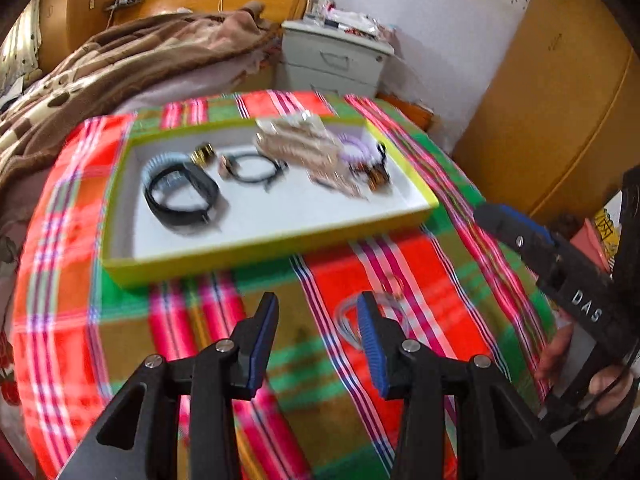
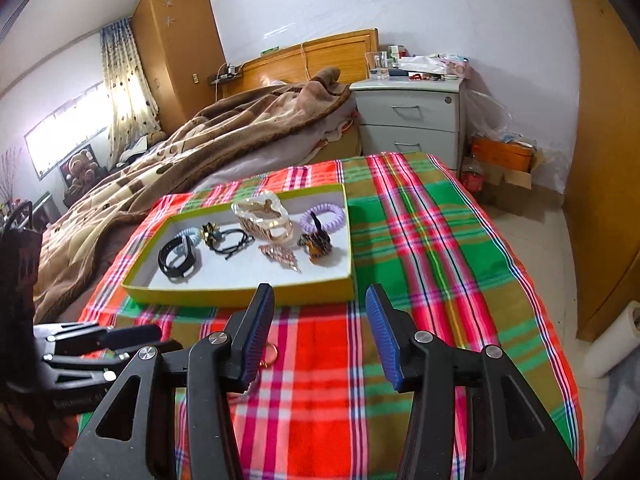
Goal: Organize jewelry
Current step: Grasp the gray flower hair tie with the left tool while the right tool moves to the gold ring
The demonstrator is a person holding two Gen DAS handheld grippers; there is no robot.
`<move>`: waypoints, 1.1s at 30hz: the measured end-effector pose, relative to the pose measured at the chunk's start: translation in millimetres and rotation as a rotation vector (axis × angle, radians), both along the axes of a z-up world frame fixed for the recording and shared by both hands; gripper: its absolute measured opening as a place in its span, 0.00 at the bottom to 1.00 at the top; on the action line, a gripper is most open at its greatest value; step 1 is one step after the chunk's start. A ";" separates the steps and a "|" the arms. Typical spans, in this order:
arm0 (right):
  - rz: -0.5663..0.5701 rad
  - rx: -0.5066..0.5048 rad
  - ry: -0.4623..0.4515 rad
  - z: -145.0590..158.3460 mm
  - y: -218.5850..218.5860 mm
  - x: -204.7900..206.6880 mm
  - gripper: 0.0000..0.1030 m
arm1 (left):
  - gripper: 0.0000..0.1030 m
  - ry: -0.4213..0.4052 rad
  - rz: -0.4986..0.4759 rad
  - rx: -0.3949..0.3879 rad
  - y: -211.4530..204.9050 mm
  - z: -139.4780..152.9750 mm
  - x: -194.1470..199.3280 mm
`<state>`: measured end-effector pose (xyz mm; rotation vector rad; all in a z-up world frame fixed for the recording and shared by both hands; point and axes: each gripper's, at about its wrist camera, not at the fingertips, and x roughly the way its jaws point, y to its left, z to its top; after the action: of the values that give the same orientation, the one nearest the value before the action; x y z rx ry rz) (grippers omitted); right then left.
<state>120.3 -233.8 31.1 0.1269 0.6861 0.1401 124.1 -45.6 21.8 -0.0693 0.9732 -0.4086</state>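
Yellow-rimmed tray [image 2: 240, 292] of jewelry (both claws agape) on plaid cloth [image 2: 420, 240]

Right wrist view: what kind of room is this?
Most likely a home bedroom: a bed with a brown blanket and wooden headboard, a grey nightstand beside it, and a tall wardrobe by the curtained window.

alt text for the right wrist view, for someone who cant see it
The open right gripper hovers over a red, green and pink plaid cloth, pointing at a shallow yellow-rimmed tray holding hair ties, clips and a black band. A small gold ring lies on the cloth beside its left finger, and the left gripper enters from the left; an unmade bed lies behind.
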 end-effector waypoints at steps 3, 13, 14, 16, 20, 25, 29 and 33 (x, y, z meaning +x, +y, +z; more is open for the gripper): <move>-0.003 0.007 0.006 -3.8 -3.3 -5.6 0.47 | 0.42 0.021 -0.028 0.008 -9.4 -9.0 -8.3; -0.005 0.008 0.015 -10.9 -3.8 -18.1 0.47 | 0.42 0.016 -0.024 0.066 -26.9 -19.3 -10.3; -0.002 0.005 0.017 -11.6 -3.1 -18.9 0.47 | 0.42 0.016 -0.019 0.078 -28.9 -21.0 -10.8; -0.003 0.000 0.017 -12.4 -3.0 -20.7 0.47 | 0.42 0.012 -0.020 0.090 -32.0 -23.2 -12.7; -0.011 0.003 0.020 -13.4 -3.2 -21.8 0.47 | 0.42 -0.012 -0.009 0.127 -34.9 -24.9 -15.6; -0.016 -0.004 0.032 -16.1 0.4 -21.0 0.47 | 0.34 -0.033 0.001 0.145 -33.3 -25.1 -16.9; -0.013 -0.014 0.048 -18.4 5.8 -18.6 0.47 | 0.22 -0.038 -0.010 0.135 -31.6 -24.4 -18.6; -0.011 -0.027 0.055 -19.8 9.0 -17.0 0.47 | 0.20 -0.030 -0.019 0.110 -27.9 -24.4 -17.3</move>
<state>103.3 -224.8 11.3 0.1088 0.7422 0.1165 106.8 -73.6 -2.5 0.0454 0.9654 -0.3724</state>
